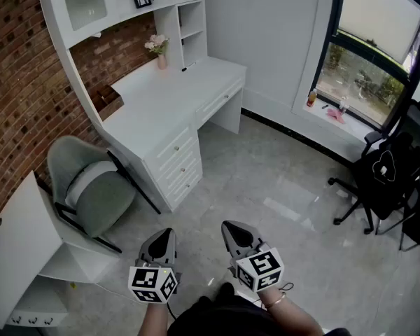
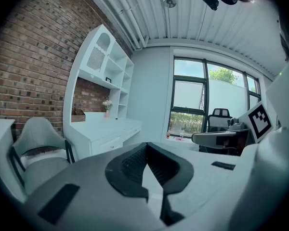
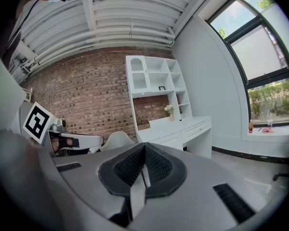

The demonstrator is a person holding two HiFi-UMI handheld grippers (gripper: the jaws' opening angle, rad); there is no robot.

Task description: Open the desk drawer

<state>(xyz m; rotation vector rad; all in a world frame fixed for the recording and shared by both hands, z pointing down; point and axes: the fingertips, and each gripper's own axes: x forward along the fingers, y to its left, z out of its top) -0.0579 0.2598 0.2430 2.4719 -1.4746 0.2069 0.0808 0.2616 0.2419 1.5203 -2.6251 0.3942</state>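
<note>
The white desk (image 1: 161, 103) stands against the brick wall at upper left, far from both grippers. A stack of small drawers (image 1: 178, 161) fills its near end and a flat drawer (image 1: 220, 100) sits under the top; all are closed. My left gripper (image 1: 165, 239) and right gripper (image 1: 235, 232) hover side by side over the floor at the bottom, both shut and holding nothing. In the left gripper view, the left gripper (image 2: 145, 148) points toward the desk (image 2: 106, 129). Past the right gripper (image 3: 145, 149), the right gripper view shows the desk (image 3: 183, 126) ahead at right.
A grey-green chair (image 1: 91, 187) stands just left of the drawer stack. A white cabinet (image 1: 21, 243) with an open door is at lower left. A black office chair (image 1: 385, 180) is at right under the window. A flower vase (image 1: 157, 47) sits on the desk.
</note>
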